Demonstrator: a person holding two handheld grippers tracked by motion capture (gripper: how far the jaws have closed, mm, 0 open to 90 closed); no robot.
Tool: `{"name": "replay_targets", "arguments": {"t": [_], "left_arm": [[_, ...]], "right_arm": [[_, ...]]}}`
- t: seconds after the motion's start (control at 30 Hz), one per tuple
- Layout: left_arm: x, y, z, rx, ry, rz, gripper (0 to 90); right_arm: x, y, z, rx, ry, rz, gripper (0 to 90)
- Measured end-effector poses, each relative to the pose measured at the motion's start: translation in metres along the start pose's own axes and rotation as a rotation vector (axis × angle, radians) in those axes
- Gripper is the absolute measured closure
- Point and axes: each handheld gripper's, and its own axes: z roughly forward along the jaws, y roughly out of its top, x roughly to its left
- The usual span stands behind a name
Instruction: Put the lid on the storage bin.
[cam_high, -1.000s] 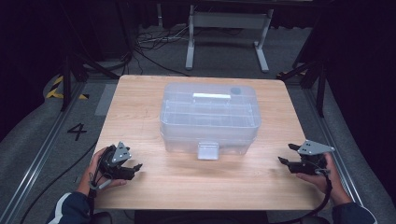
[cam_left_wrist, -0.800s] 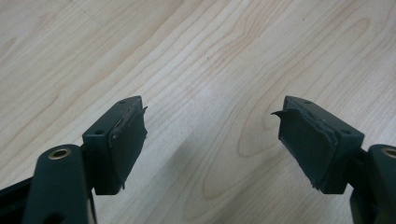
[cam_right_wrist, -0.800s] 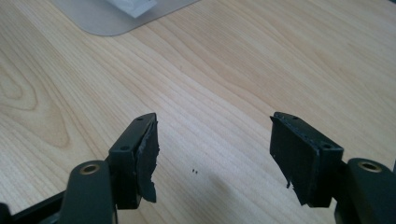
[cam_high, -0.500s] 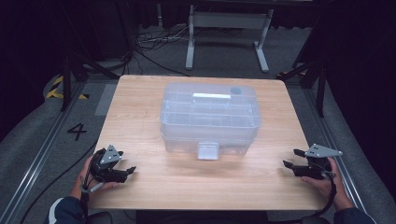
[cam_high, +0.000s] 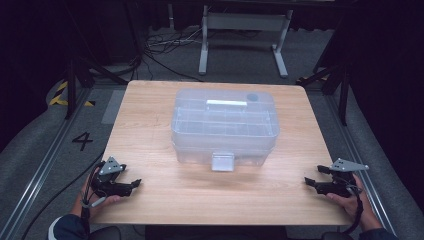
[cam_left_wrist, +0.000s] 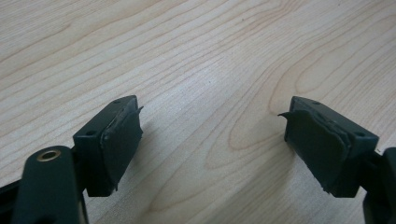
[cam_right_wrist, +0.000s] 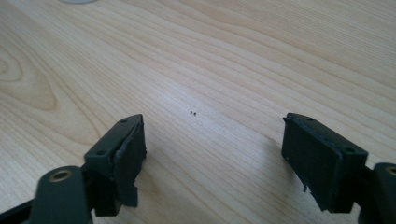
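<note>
Clear plastic organizer box (cam_high: 224, 125) sat mid-table (cam_high: 150, 110), lid shut. We judged it light, stiff, slippery; best held at front latch (cam_high: 222, 161). Left gripper (cam_high: 131, 184), right gripper (cam_high: 311, 181) just opening, empty, near table's front corners.

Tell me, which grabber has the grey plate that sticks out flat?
The right gripper. Its grey plate lies nearly level, while the left gripper carries its plate tilted up.
</note>
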Motion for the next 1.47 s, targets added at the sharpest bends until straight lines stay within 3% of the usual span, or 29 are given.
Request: {"name": "replay_targets", "arguments": {"t": [1.2,1.47], "left_arm": [[-0.005,0.0017,0.0022,0.005,0.032,-0.027,16.4],[-0.0098,0.0044,0.0054,0.006,0.058,-0.057,14.3]], "right_arm": [[0.0009,0.0008,0.0011,0.001,-0.012,0.01,21.7],[0.0015,0.0007,0.0009,0.001,-0.021,0.014,21.3]]}}
